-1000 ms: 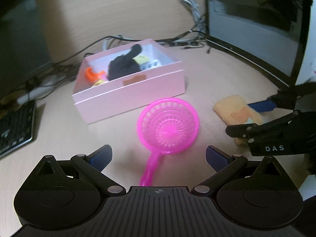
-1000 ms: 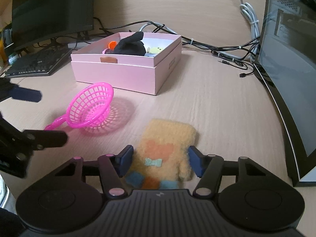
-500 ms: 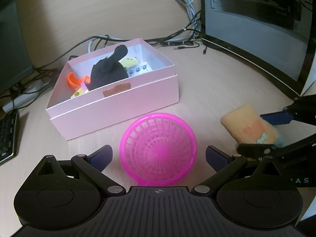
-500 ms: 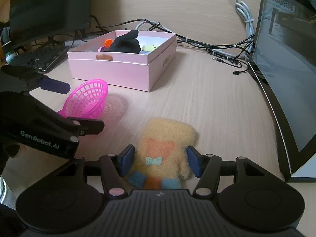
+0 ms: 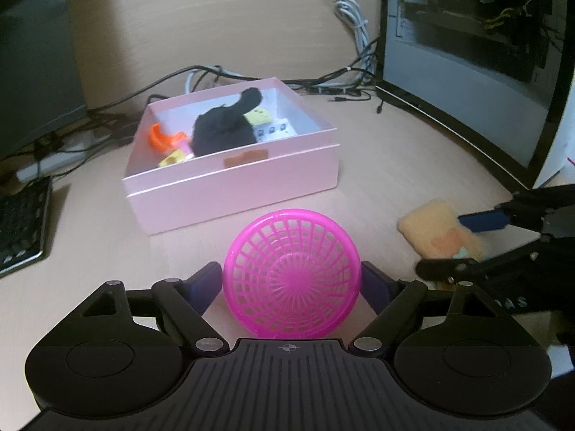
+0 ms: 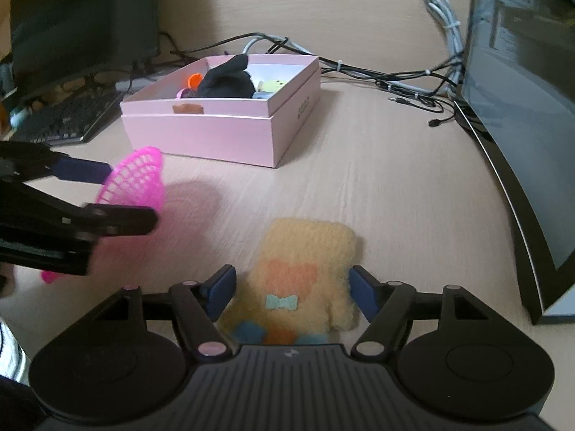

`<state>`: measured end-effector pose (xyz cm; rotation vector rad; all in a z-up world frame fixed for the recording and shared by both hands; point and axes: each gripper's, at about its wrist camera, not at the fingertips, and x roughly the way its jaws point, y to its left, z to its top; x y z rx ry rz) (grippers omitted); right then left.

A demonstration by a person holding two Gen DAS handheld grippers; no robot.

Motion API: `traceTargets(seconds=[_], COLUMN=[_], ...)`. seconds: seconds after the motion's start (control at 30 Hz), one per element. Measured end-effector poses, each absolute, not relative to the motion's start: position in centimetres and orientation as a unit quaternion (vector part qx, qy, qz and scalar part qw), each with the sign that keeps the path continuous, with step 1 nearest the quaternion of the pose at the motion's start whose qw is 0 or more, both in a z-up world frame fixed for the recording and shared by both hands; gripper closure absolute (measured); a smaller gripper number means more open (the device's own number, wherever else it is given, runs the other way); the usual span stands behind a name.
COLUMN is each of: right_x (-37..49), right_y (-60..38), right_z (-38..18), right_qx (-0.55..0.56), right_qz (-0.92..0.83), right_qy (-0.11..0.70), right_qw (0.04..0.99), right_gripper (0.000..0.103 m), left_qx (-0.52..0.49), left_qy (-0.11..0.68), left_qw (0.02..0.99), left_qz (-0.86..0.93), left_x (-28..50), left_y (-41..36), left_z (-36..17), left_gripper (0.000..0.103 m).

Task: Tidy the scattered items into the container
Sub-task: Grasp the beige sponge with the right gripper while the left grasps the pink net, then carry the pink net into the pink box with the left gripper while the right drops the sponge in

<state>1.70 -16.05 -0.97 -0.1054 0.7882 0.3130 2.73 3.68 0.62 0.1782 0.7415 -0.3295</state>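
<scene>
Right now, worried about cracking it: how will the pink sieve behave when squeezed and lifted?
Probably light: the sieve is thin open mesh. It likely flexes under a squeeze, being plastic lattice. Its round rim may pivot or slip.

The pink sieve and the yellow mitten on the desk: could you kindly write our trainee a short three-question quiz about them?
1. True or false: the pink sieve lies inside the pink box.
2. What lies between the fingers of the right tool? A spoon; B yellow mitten; C cup.
3. What colour is the biggest item in the box?

Key
1. False: the left tool, its jaws having just been closing, grips it in front of the box.
2. B; those jaws have just been opening.
3. Black.
</scene>
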Motion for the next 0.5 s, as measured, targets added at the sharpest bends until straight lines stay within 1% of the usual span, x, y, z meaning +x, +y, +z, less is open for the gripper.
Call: traceTargets(seconds=[0.07, 0.1, 0.17, 0.27, 0.37, 0.5], right_x=[1.7, 1.8, 1.9, 2.3, 2.8, 3.9], right_y=[-15.7, -15.5, -15.0, -14.3, -14.1, -14.3], right_z=[-0.8, -0.7, -0.5, 0.0, 1.6, 5.4], right_qx=[-0.063, -0.065, -0.075, -0.092, -0.087, -0.060], right_qz=[0.160, 0.167, 0.183, 0.199, 0.204, 0.207], right_qy=[0.385, 0.387, 0.390, 0.386, 0.366, 0.319], right_qw=[0.907, 0.905, 0.900, 0.896, 0.904, 0.923], right_gripper=[0.045, 0.047, 0.058, 0.068, 0.069, 0.069], left_qx=[0.079, 0.076, 0.072, 0.064, 0.046, 0.021], left_qy=[0.363, 0.364, 0.364, 0.357, 0.337, 0.299], left_qw=[0.914, 0.914, 0.915, 0.919, 0.928, 0.941], left_qz=[-0.160, -0.160, -0.159, -0.154, -0.150, -0.155], left_x=[2.2, 2.0, 2.1, 3.0, 4.4, 7.4], left_y=[4.4, 4.6, 5.1, 5.8, 6.5, 6.9], left_z=[1.1, 1.4, 2.0, 3.5, 5.8, 9.5], left_gripper=[0.016, 0.016, 0.016, 0.016, 0.016, 0.016])
